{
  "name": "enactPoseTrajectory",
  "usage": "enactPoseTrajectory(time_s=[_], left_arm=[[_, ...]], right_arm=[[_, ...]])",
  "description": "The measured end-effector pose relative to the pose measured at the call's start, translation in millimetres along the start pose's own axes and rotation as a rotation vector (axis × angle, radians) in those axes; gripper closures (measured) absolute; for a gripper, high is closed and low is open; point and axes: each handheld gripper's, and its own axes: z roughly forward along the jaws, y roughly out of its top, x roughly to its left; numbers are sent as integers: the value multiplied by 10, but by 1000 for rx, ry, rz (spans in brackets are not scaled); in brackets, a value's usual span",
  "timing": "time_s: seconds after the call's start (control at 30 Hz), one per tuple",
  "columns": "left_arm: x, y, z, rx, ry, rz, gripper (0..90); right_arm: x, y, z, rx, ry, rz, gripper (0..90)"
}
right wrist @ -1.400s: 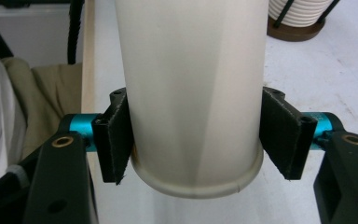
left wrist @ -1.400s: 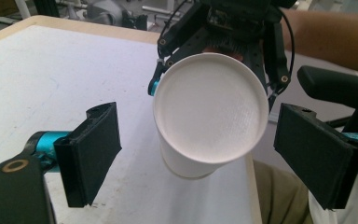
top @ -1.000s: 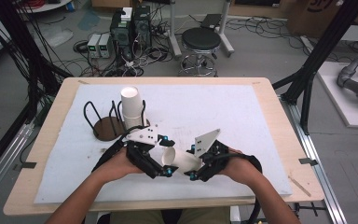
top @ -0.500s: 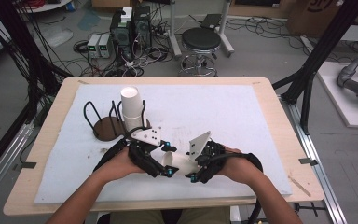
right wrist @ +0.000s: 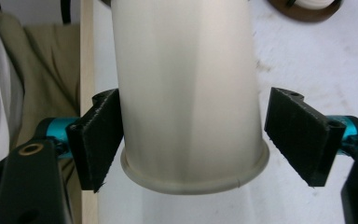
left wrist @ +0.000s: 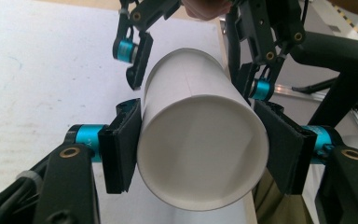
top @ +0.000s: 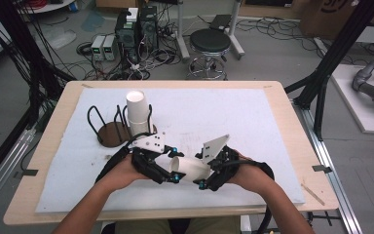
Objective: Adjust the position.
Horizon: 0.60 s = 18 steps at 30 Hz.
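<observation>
A white paper cup (top: 191, 168) lies sideways above the tabletop (top: 282, 146), between both grippers. The left gripper (left wrist: 200, 151) has just closed and clamps it near one end; the right gripper (right wrist: 193, 140) has just opened, its pads (right wrist: 303, 135) spread around the cup.

The cup (left wrist: 200, 135) is showing as smooth matt white paper, faintly sheened inside. The pads (left wrist: 121, 149) gripping it are looking like rough black foam — beside glossy blue anodised metal. At twelve o'clock, the table (top: 53, 146) is showing pale wood under a matt, scuffed white sheet (top: 253, 122).
</observation>
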Motion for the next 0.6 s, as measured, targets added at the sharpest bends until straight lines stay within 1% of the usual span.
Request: enactPoseTrajectory(time_s=[0.03, 0.07, 0.1, 0.17, 0.23, 0.3, 0.4, 0.43, 0.5, 0.53, 0.57, 0.6], left_arm=[[5, -7, -5, -6, 0, 2, 350], [8, -18, -13, -14, 0, 2, 350], [7, -33, -13, -34, -1, -10, 350], [11, -62, -19, -60, -3, -22, 349], [19, -91, -29, -81, -7, -29, 348], [23, -116, -40, -96, 1, -30, 348], [27, -155, -54, -132, 8, -41, 347], [34, -169, -61, -139, 6, -40, 347], [37, -199, -65, -160, 7, -39, 347], [35, -217, -64, -176, 9, -44, 347], [39, -227, -66, -181, 10, -41, 347], [41, -240, -68, -190, 7, -41, 347]], right_arm=[[-3, -10, -29, -34, -6, 3, 203], [-4, -17, -47, -53, -5, 13, 203], [-9, -27, -71, -80, -5, 22, 203], [-15, -61, -121, -144, -3, 43, 203], [-19, -98, -150, -178, 5, 59, 203], [-24, -146, -179, -217, 10, 85, 203], [-26, -215, -223, -282, 10, 111, 203], [-27, -239, -238, -307, 17, 120, 203], [-29, -292, -272, -345, 14, 148, 203], [-28, -308, -279, -358, 15, 158, 203], [-31, -337, -292, -374, 16, 162, 203], [-31, -354, -300, -380, 8, 172, 203]])
